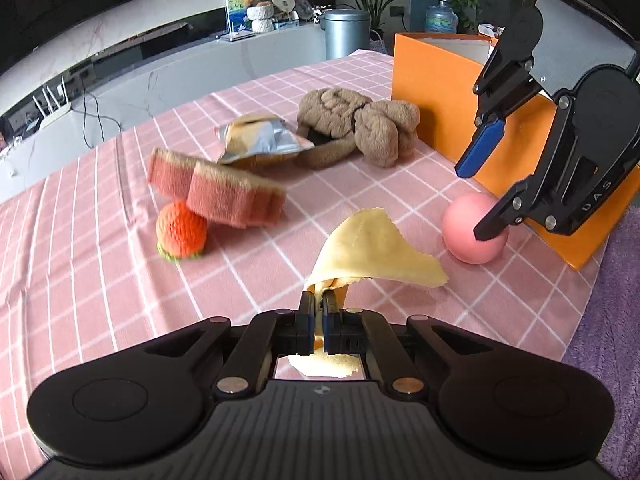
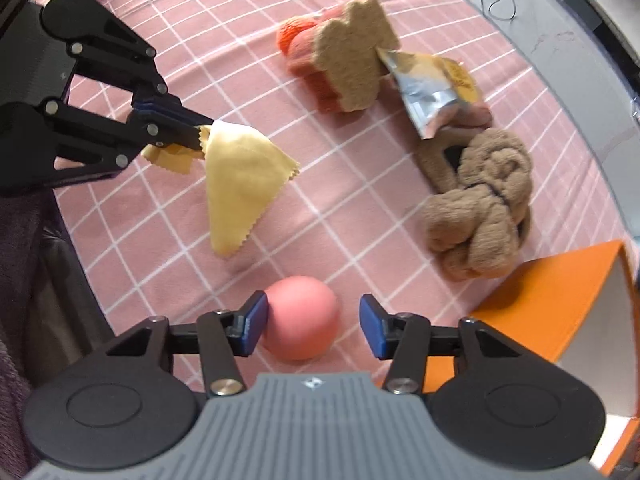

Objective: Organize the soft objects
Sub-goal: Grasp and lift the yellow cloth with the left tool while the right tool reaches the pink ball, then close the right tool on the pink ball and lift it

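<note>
My left gripper (image 1: 319, 300) is shut on a yellow cloth (image 1: 372, 248) and holds it above the pink checked tablecloth (image 1: 100, 260); the cloth (image 2: 240, 184) hangs from its fingertips (image 2: 196, 134) in the right wrist view. My right gripper (image 2: 314, 324) is open, its blue pads on either side of a pink ball (image 2: 300, 318) that lies on the table; in the left wrist view the right gripper (image 1: 476, 204) stands over the ball (image 1: 470, 232). The left pad looks close to or touching the ball.
An orange box (image 1: 432, 92) stands open at the right (image 2: 560, 300). A brown knotted plush (image 1: 360, 124), a foil snack bag (image 1: 260, 140), a pink-and-tan plush block (image 1: 224, 192) and an orange knitted fruit (image 1: 182, 232) lie across the table. A purple fabric (image 1: 616, 340) covers the right edge.
</note>
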